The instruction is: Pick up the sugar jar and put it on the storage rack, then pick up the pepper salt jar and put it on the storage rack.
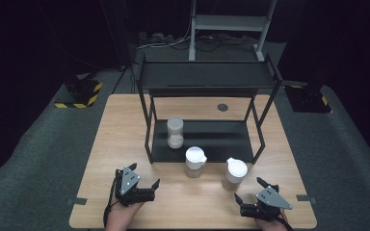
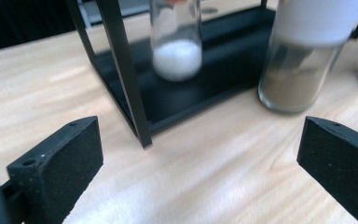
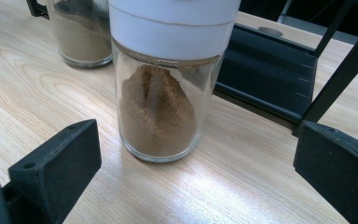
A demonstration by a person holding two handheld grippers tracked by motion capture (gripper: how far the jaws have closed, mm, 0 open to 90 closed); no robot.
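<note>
I have both claws resting low at the near edge of the table, each with its jaws spread wide and nothing between them. The right claw sits just near of the right spice jar, which stands upright on the wood in front of the black rack; in the right gripper view that jar stands close ahead between my jaws, not yet touched. It is clear round glass with a white plastic cap and holds a sloped heap of fine brown powder, so I judge it moderately light but rigid, breakable and slick on the walls. I would take it on the glass body below the cap, squarely across the widest part, since a round smooth side can twist or squirt out of flat pads. The left claw lies near and left of the middle spice jar, also capped in white with brown contents. A third jar with white grains stands farther off on the rack's lower shelf. The table is pale matte wood grain, the rack thin dark metal.
</note>
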